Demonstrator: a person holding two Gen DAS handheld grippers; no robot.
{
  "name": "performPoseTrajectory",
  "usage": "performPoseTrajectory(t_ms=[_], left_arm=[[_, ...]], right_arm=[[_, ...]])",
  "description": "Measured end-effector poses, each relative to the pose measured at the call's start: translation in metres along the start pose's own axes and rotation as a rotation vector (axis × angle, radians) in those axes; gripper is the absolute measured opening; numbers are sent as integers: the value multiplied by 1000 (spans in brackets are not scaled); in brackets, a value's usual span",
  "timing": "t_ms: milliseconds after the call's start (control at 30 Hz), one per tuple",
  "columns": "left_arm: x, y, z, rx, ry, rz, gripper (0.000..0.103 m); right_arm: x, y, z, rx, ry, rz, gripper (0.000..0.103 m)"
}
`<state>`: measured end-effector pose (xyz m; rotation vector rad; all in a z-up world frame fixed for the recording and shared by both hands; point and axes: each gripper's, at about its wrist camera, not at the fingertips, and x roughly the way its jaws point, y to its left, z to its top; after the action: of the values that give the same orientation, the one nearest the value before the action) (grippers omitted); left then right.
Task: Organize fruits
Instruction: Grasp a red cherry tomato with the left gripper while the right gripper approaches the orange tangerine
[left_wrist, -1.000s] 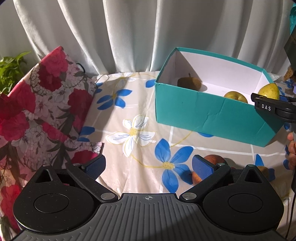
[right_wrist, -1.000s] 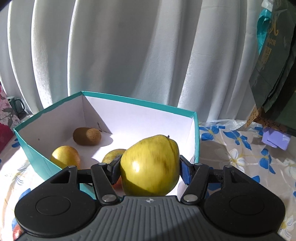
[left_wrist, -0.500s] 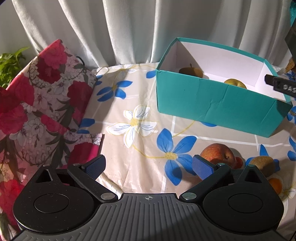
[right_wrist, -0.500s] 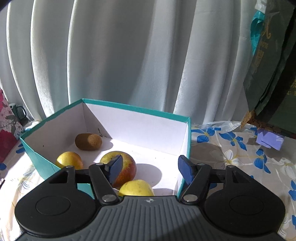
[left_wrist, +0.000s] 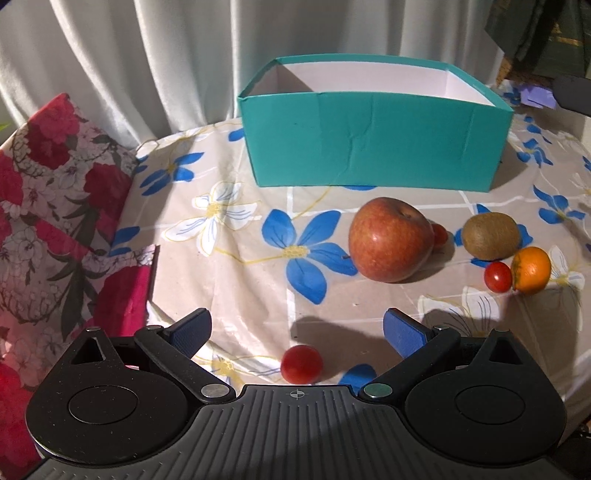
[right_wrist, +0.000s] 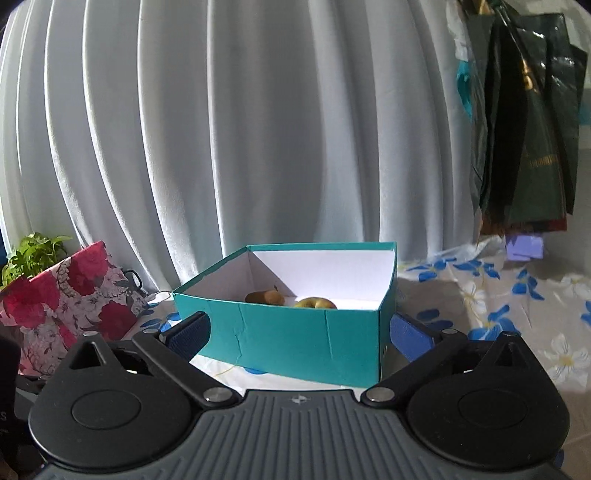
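- Two grippers stand empty: the left gripper (left_wrist: 297, 326) is spread wide above a cherry tomato (left_wrist: 301, 363), probably to fit around such a small round thing.
- Beside it, the red apple (left_wrist: 390, 239), kiwi (left_wrist: 490, 235) and orange fruit (left_wrist: 532, 270) wait on the tablecloth (left_wrist: 236, 280), outside the teal box (left_wrist: 373, 151).
- Its partner, the right gripper (right_wrist: 299, 332), has just been opening and holds nothing; the box keeps a yellow fruit (right_wrist: 316, 303) inside.
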<state>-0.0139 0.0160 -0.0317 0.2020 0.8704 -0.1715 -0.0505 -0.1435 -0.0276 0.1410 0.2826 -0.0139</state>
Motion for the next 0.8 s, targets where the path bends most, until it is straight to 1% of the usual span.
performPoseTrajectory(t_ms=[100,167,300,333,433,500,633,700,767,800], left_arm=[[-1,-6,-6,26,-19,-26,102],[0,-7,-10,29,-25,-34,102],[4,-7,-17,21,-26,-70,101],[5,-8,-20,21,-24,-79,100],[10,-9,-25,24,8,-95,84],[13,-9,-28,11,23,-96,82],[12,-3,-27,-27,9,-114,80],[14,0,-27,-43,15,-121,74],[18,1,-27,-54,34,-122,67],[18,2,-27,-59,34,-124,66]], right_arm=[[-7,-3,-1,30,3,-23,103],[-13,-6,-2,61,15,-18,103],[-19,-5,-13,90,52,-68,103],[-20,-4,-14,90,58,-72,103],[-24,-1,-16,78,65,-79,103],[-26,1,-18,66,72,-84,103],[-29,3,-19,55,83,-96,103],[-30,1,-18,58,84,-103,103],[-30,1,-18,60,86,-110,103],[-31,1,-18,62,84,-113,103]])
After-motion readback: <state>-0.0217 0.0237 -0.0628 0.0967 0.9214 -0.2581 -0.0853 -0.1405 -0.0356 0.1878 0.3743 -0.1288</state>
